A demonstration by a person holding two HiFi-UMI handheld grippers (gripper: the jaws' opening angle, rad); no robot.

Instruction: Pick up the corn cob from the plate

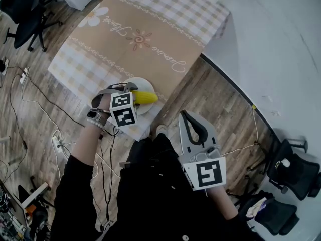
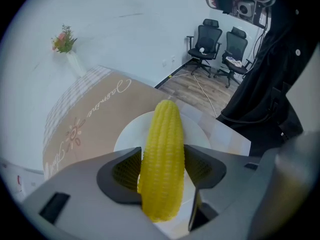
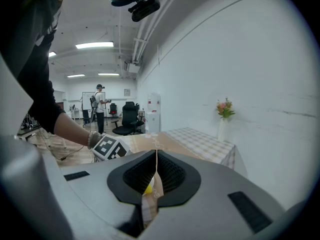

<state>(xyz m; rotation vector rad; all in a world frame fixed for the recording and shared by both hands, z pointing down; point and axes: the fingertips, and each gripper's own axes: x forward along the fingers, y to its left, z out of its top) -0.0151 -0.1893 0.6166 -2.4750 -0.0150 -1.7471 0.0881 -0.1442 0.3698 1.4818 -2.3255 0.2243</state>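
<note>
The corn cob (image 1: 145, 98) sits clamped between the fingers (image 2: 122, 171) of the left gripper (image 1: 134, 93), over the white plate (image 1: 142, 81) at the tabletop (image 1: 150, 54) corner nearest the person. The left gripper view shows why the hold looks sound. The ribbed pads press on opposite sides of the cob's thicker lower half, close to its middle, and the tapered tip points away across the plate. Pinched there, the cob probably won't swing or slip when lifted. Whether it already clears the plate or rests on it cannot be told from these views. The plate lies directly behind it.

The left arm reaches forward and down from the person's body. The wrist is angled so the gripper comes in low from the near edge and lines up along the cob's length.

The right gripper (image 1: 187, 116) hangs back off the tabletop, beside the person's torso and above the wooden floor. Its fingers (image 3: 172, 171) are pressed together with nothing between them. It seems parked there simply to stay clear, since one gripper is enough for the cob.
</note>
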